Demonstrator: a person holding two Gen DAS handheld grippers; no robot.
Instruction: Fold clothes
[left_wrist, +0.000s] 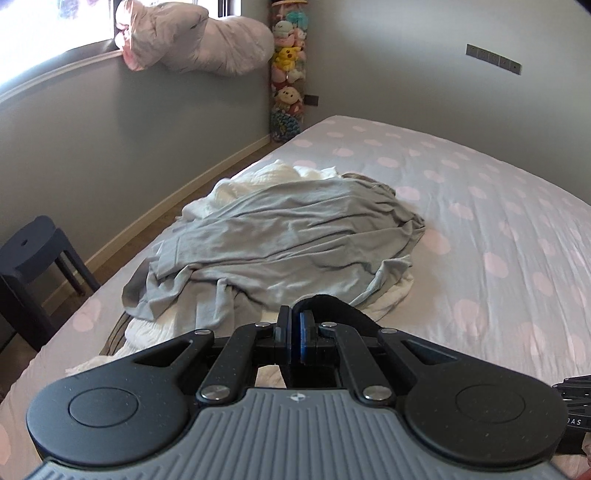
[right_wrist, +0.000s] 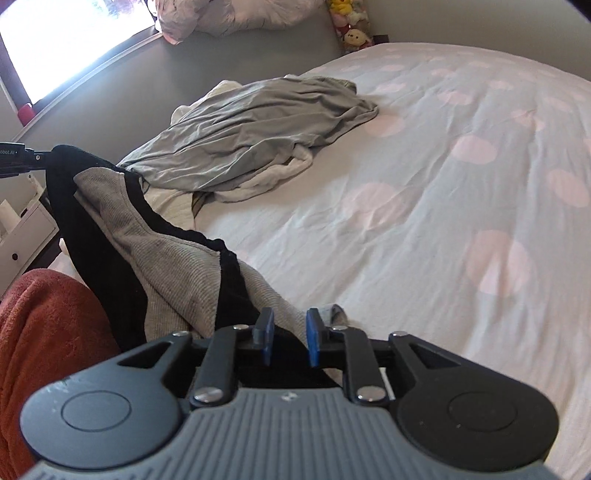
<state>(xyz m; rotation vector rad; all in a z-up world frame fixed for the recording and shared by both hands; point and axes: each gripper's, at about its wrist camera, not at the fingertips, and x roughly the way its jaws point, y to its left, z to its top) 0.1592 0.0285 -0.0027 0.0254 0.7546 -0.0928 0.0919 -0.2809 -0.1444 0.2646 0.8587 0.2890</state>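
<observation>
Black-trimmed garment (right_wrist: 177, 258) nearest; grey clothes pile (left_wrist: 280, 236) (stool (left_wrist: 33, 254) beside bed (left_wrist: 480, 206)).

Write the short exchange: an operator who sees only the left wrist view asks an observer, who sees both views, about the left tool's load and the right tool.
Operator: My left tool looks shut. What hangs from it?
Observer: A black-and-grey garment, draping down from that tool towards the right tool.
Operator: Is the right tool gripping the garment too?
Observer: No. Its jaws stand open, with the garment's lower end lying between them, unpinched.
</observation>
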